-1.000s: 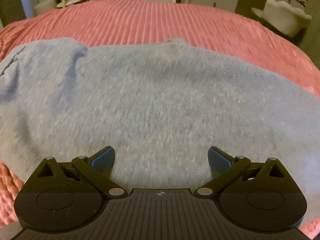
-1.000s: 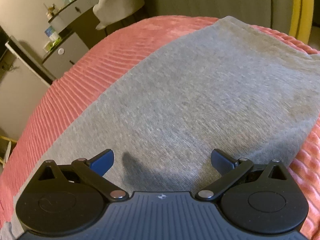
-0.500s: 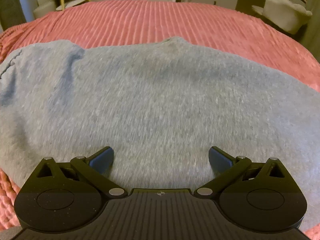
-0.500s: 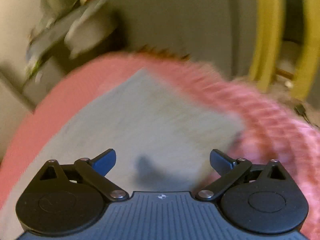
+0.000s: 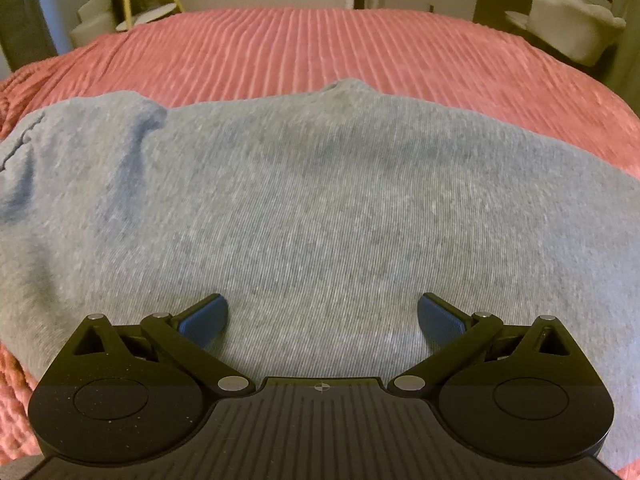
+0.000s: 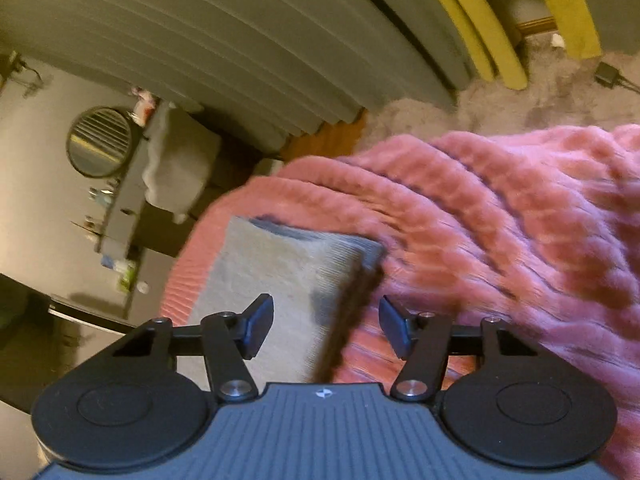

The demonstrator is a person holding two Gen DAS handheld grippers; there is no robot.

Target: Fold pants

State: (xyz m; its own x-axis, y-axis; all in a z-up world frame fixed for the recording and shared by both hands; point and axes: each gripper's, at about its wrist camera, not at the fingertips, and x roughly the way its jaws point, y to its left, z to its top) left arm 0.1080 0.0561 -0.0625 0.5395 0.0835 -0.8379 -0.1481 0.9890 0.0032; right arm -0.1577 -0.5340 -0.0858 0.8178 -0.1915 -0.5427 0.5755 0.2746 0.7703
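Left gripper point(image 5: 322, 316): jaws spread wide, holding nothing, low over the cloth.
Right gripper point(image 6: 326, 326): jaws partly apart, empty; the view is tilted and blurred.
Pants point(image 5: 320, 220): grey ribbed knit, flat from the left claw out to 12 o'clock; a crease at 10 o'clock.
Pant leg end point(image 6: 288, 276): squared hem at 11 o'clock of the right claw.
Bedspread point(image 5: 320, 48): pink, corded ridges, beneath the pants.
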